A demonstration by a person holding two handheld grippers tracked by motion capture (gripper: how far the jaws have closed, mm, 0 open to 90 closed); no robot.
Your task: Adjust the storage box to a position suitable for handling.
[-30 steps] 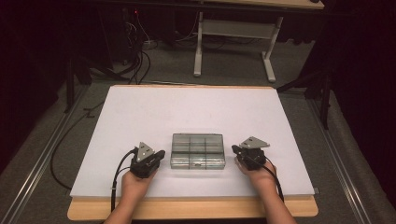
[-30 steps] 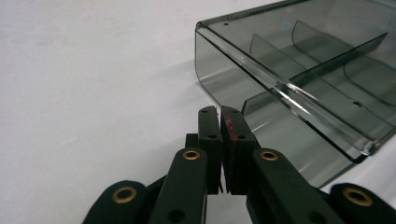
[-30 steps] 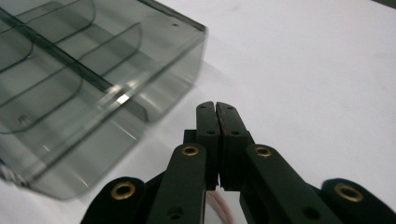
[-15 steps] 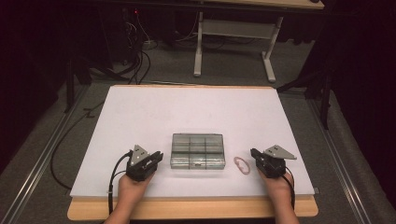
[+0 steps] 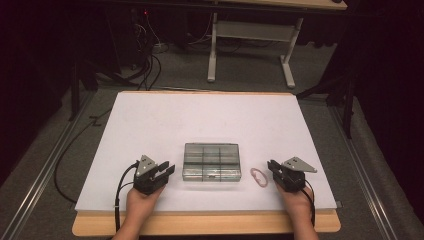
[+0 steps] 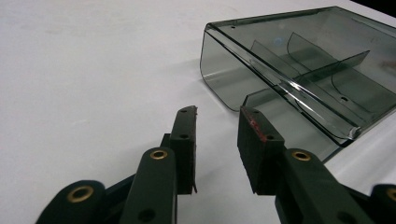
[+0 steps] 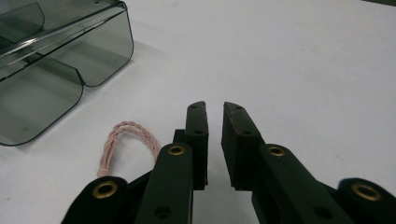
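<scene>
A clear smoky plastic compartment box (image 5: 210, 161) lies shut in the middle of the white table top. Left of it my left gripper (image 5: 168, 170) points at the box's near left corner (image 6: 224, 84). Its jaws (image 6: 217, 112) have just been opening and stand open with nothing between them. A small loop of pink twisted cord (image 5: 259, 176) lies flat on the table right of the box. My right gripper (image 5: 272, 167) sits just right of the loop. Its jaws (image 7: 214, 106) have just been opening a little, with a narrow bare gap; the cord (image 7: 128, 140) lies beside the left jaw, apart from the pads.
The white board (image 5: 150, 125) rests on a wooden table whose front edge (image 5: 210, 222) runs under both hands. Black cables trail from each gripper. Beyond the table stand a desk frame (image 5: 250, 45) and floor cables (image 5: 150, 55).
My right gripper has drawn back to the right from the box's edge, and the pink cord loop now lies on the table. Both pairs of jaws have opened. The left hand stayed put.
</scene>
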